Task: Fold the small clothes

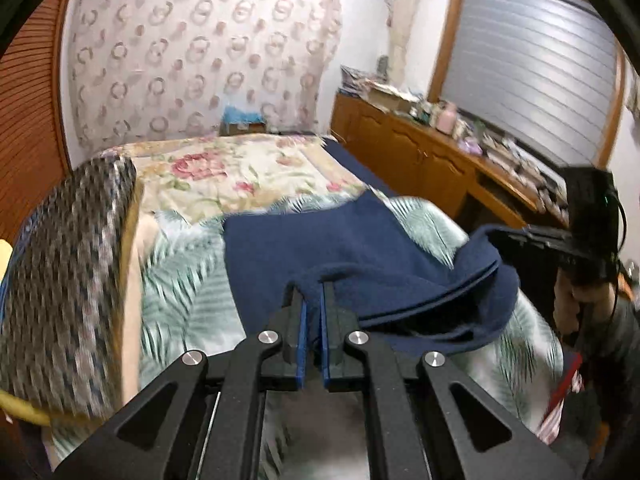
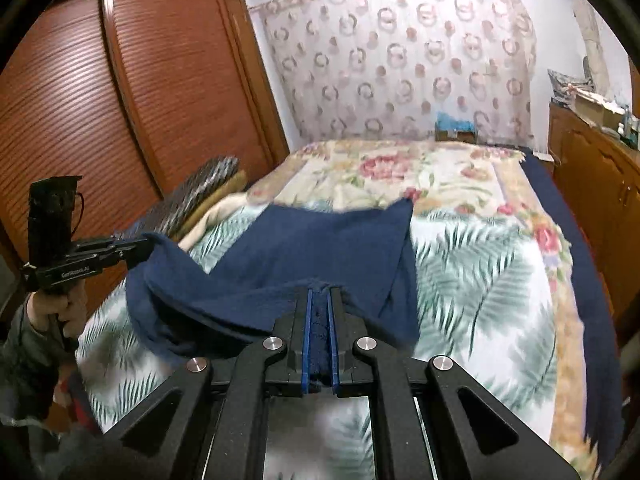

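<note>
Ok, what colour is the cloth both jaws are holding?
Plain dark navy blue cloth, no pattern. The right wrist view shows it best.

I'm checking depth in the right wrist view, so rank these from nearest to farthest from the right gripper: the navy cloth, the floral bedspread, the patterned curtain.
1. Navy cloth: clamped in the right gripper.
2. Floral bedspread: beyond the cloth, mid-bed.
3. Patterned curtain: on the far wall.

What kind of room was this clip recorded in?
A home bedroom, most likely. A bed with a floral cover fills the middle, a tall wooden wardrobe with slatted doors stands beside it, and a low wooden cabinet cluttered with household items runs under a shuttered window.
</note>
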Demonstrator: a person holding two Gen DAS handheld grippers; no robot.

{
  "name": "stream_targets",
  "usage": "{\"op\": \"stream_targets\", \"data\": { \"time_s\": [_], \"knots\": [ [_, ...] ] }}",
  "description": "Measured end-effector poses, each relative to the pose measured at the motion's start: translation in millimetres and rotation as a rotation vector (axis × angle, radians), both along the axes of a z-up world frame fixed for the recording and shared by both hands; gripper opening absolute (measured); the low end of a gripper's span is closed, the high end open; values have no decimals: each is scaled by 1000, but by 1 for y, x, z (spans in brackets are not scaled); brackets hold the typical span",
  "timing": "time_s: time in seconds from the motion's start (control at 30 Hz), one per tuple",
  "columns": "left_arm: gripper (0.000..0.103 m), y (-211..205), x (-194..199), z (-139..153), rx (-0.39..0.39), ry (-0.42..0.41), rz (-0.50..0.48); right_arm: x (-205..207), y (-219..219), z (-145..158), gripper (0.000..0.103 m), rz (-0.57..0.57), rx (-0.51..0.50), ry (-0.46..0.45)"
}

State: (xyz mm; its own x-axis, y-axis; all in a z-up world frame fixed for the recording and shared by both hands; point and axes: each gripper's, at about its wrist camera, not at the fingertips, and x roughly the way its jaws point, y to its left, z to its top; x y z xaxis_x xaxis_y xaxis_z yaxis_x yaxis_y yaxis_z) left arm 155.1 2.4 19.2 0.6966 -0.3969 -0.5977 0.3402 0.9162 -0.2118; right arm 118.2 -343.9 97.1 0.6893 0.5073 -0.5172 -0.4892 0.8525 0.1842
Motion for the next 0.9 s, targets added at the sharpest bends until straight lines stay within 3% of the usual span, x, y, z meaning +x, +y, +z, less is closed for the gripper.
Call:
{"op": "stream_targets", "data": {
  "time_s": [0.13, 0.37, 0.6, 0.67, 0.7, 0.77, 0.83, 0.9],
  "knots": [
    [6, 3, 58, 3, 4, 11, 53, 53, 1, 4, 7, -19, 2, -1],
    [6, 1, 129, -21, 30, 81, 107, 149, 2, -19, 7, -50, 6, 70],
    [6, -1, 160, -41, 51, 138, 131, 185, 15, -24, 7, -71, -39, 109],
    [8, 0, 162, -44, 41, 148, 135, 194, 16, -27, 17, -94, -48, 132],
    [10, 0, 160, -44, 32, 149, 134, 196, 15, -25, 19, -120, -56, 131],
    [34, 2, 156, -41, 33, 130, 142, 194, 11, -21, 37, -162, -67, 119],
    [49, 5, 145, -35, 36, 96, 150, 187, 9, -15, 47, -162, -59, 104],
    [58, 8, 135, -30, 37, 78, 153, 176, 12, -11, 55, -146, -78, 91]
  ]
}}
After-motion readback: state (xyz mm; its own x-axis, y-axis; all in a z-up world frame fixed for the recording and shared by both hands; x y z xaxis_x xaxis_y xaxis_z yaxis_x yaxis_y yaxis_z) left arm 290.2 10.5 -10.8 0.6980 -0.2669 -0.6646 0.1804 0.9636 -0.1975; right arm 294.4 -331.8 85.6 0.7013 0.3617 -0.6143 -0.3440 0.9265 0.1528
